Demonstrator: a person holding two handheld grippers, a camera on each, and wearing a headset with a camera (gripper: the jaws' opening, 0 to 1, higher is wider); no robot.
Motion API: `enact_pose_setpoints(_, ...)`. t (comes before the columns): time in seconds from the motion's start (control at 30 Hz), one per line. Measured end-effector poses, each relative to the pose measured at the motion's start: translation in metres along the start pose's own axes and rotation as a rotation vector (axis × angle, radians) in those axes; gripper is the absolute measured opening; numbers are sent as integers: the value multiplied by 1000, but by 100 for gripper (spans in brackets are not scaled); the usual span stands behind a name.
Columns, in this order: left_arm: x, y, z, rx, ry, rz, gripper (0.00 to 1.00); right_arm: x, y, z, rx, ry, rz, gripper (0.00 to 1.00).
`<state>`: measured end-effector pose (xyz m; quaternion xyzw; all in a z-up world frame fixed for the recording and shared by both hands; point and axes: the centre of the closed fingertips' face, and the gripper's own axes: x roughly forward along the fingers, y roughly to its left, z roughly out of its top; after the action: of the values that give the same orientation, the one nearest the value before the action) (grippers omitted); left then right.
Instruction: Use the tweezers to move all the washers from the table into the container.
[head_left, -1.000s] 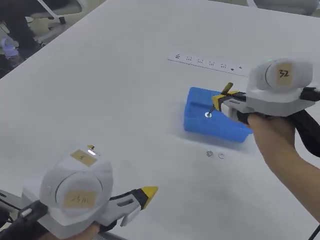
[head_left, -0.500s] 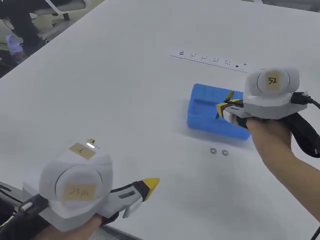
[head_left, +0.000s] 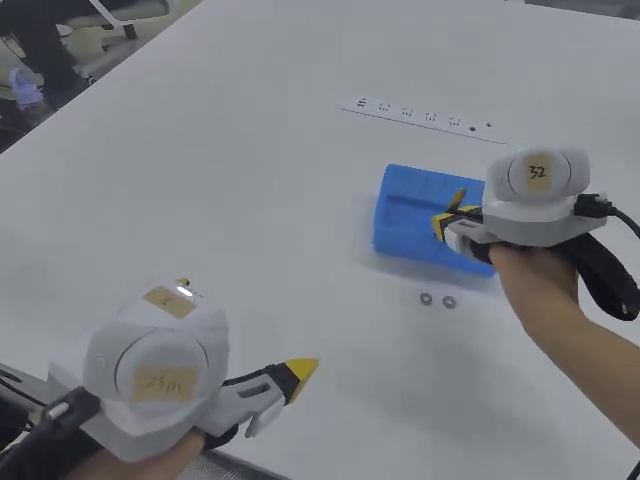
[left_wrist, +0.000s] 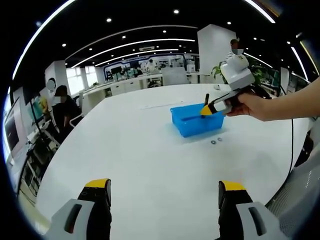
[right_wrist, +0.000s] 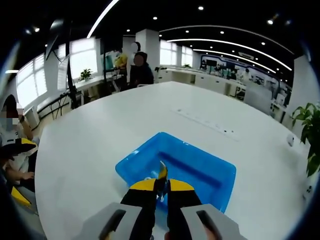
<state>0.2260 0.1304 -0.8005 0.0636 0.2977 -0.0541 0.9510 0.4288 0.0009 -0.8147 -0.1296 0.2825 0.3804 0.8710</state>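
1. Washers lay two side by side on the white tabletop, near each other but apart. They were just off the container's near side and did not touch it.
2. The container, a blue open tray, stood on the tabletop between the washers and a socket strip.
3. The tweezers were over the container. In the right gripper view their tip pointed into the tray.
4. The right gripper hung at the container's right side. Its fingers were pressed together on the tweezers.
5. The left gripper was at the near edge of the tabletop, well apart from the container. In its own view its fingers stood wide apart with nothing between them.
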Motion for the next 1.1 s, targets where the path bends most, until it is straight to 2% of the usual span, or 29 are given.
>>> enact_pose_setpoints(0.2,0,1,0,0,1,3,91,0,-4,-1,63,-12,-7,3)
enact_pose_setpoints(0.3,0,0,0,1,-1,2,91,0,-3,-1,46,-15,-12,3)
enact_pose_setpoints(0.5,0,0,0,1,2,3,91,0,-5,-2,66,-12,-11,3)
enact_pose_setpoints(0.77,0,2,0,-7,1,6,91,-1,-5,0,19,4,-19,5)
enact_pose_setpoints(0.9,0,3,0,-9,2,8,90,-7,-5,8,5,-8,-8,4)
enact_pose_setpoints(1.1,1,3,0,-10,3,5,90,-28,1,28,48,-70,14,4)
